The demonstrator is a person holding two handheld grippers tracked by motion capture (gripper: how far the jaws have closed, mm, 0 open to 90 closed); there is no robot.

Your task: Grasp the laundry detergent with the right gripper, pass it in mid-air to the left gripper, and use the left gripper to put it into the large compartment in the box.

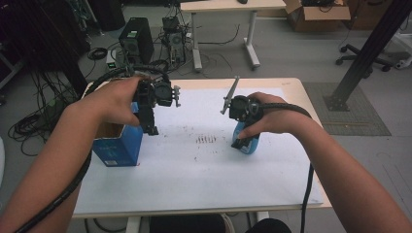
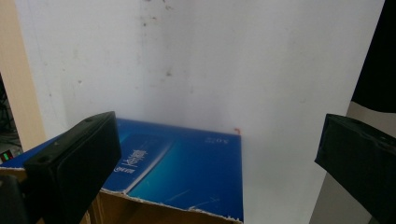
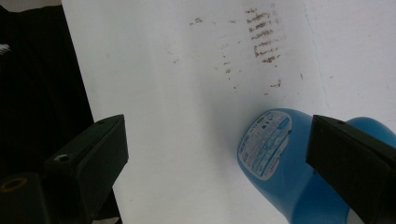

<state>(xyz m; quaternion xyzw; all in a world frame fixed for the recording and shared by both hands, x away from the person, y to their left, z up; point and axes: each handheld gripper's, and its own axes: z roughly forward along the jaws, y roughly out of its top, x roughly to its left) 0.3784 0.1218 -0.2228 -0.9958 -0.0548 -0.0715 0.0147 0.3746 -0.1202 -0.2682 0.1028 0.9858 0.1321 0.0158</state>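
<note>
The right gripper (image 1: 241, 141) hangs with jaws spread wide over the rounded light-blue plastic bottle (image 3: 280, 163), gripping nothing; the bottle stands on the white table sheet (image 1: 194, 170). The left gripper (image 1: 149, 127), jaws likewise apart, hovers at the open blue cardboard box (image 2: 187, 172) near the sheet's left edge

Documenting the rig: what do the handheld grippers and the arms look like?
Both are black. The left gripper and right gripper each have blocky, flat-faced fingers and a ribbed black cable. A grey plate stands on the right one. The forearms are bare, no sleeves.
</note>
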